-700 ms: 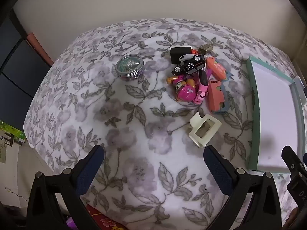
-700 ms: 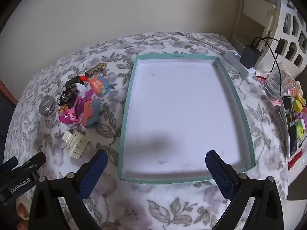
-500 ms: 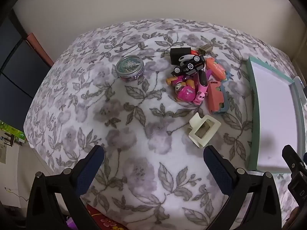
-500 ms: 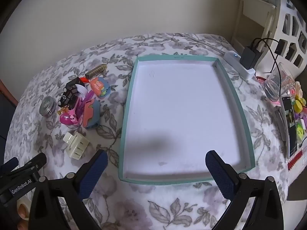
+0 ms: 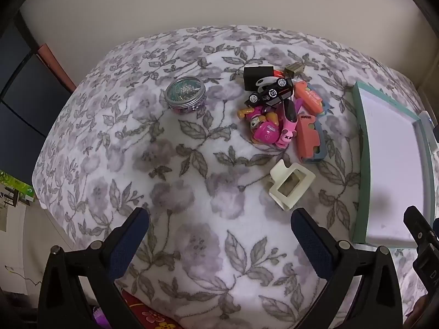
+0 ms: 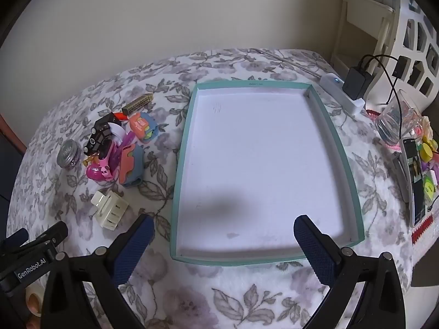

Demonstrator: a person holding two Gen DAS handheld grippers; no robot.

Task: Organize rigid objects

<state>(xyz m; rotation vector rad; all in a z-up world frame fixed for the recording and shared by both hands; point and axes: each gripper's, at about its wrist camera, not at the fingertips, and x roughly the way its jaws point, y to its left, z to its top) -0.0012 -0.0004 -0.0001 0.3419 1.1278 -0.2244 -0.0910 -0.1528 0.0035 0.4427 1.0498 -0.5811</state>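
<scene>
A heap of small toys lies on the floral cloth: a black toy car [image 5: 270, 93] [image 6: 98, 136], pink figures [image 5: 267, 133] [image 6: 100, 171], orange and blue pieces [image 5: 308, 138] [image 6: 130, 164]. A cream hair clip [image 5: 289, 185] [image 6: 109, 209] lies nearer, and a round metal tin [image 5: 186, 95] [image 6: 68, 153] sits to the left. A teal-rimmed white tray [image 6: 186, 148] [image 5: 359, 148] stands right of the heap with nothing in it. My left gripper [image 5: 219, 219] hangs open above the cloth, short of the clip. My right gripper [image 6: 223, 226] is open over the tray's near end.
At the right edge are a glass [image 6: 396, 126], a phone [image 6: 417, 181], colourful small items [image 6: 428, 148], and a charger with a cable [image 6: 356, 82]. A wall runs behind the table. The cloth drops off at the left edge [image 5: 41, 181].
Both views have shifted only slightly; the heap and tin sit a touch lower and closer. Both grippers stay open with nothing in them.
</scene>
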